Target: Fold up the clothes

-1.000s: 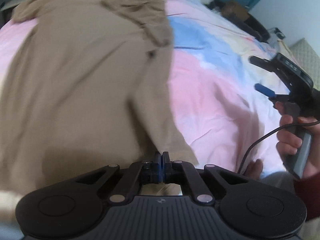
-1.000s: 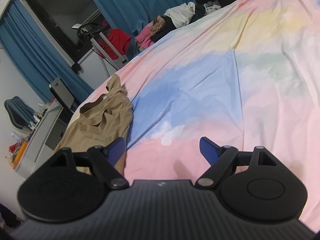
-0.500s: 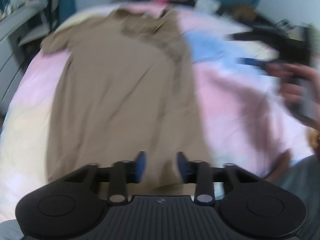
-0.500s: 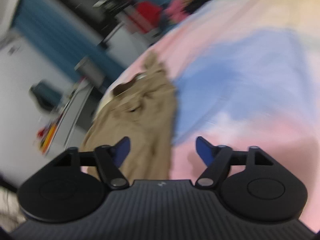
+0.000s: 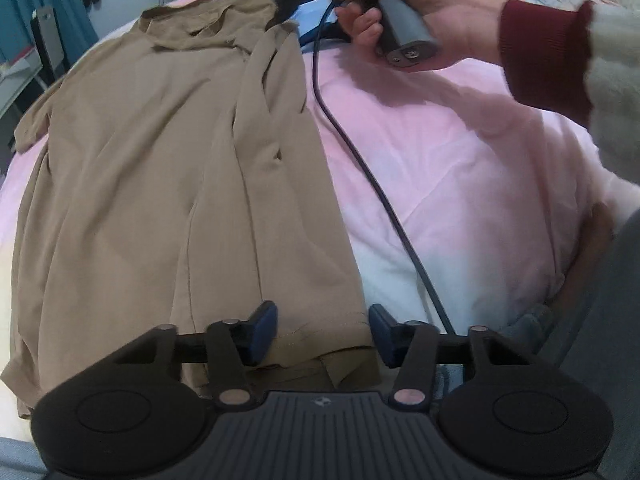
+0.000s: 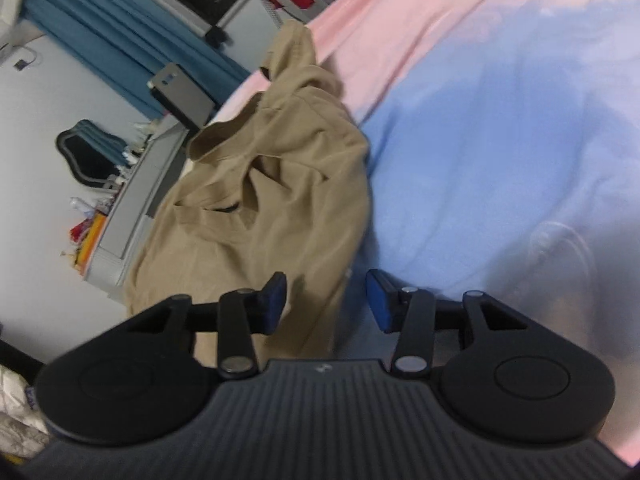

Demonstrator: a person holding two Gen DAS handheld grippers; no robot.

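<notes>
Soft, even indoor light falls on my bed sheet [image 5: 460, 152], and my hand [image 5: 404, 8] casts a faint shadow across it. Both views bend strongly at the edges. The right view is slightly blurred; dark corners frame each picture.

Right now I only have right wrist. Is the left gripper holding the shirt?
Observer: No. The left gripper is open, its fingers apart over the near hem of the tan shirt.
Operator: Shirt flat down there?
Observer: One long side is folded inward over the body. The rest lies spread on the bedsheet.
Operator: Anything in the way?
Observer: The cable from the right gripper trails across the sheet, close beside the shirt's edge.
</notes>
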